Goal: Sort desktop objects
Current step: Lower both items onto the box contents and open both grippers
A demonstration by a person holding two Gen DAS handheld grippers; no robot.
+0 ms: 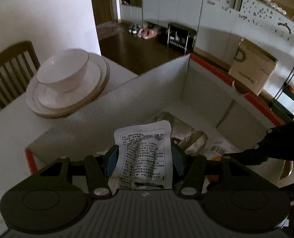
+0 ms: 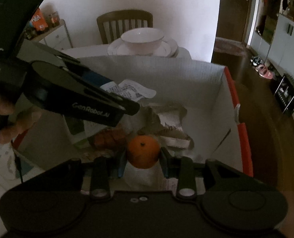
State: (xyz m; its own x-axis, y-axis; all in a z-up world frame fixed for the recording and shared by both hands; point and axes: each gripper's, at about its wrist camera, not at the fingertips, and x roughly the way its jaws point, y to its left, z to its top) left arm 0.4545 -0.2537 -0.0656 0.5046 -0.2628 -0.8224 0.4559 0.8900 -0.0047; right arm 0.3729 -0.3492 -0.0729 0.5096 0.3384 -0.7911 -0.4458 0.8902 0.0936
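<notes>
Left gripper (image 1: 145,159) pinches a white printed sachet (image 1: 145,154) above the open white box (image 1: 160,83). Right gripper (image 2: 143,163) clamps an orange (image 2: 143,151) over the box's near edge. Bowl (image 1: 62,70) on plates (image 1: 67,99) stands behind the box.

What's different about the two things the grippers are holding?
The left gripper holds a flat white packet covered in printed writing; the right gripper holds a round orange with a little dark stem spot. The packet is thin and crinkled, while the orange is plump and smooth. The packet sticks up past the gripper's pads, but the orange sits snug between them. Both hang over the same white box.
</notes>
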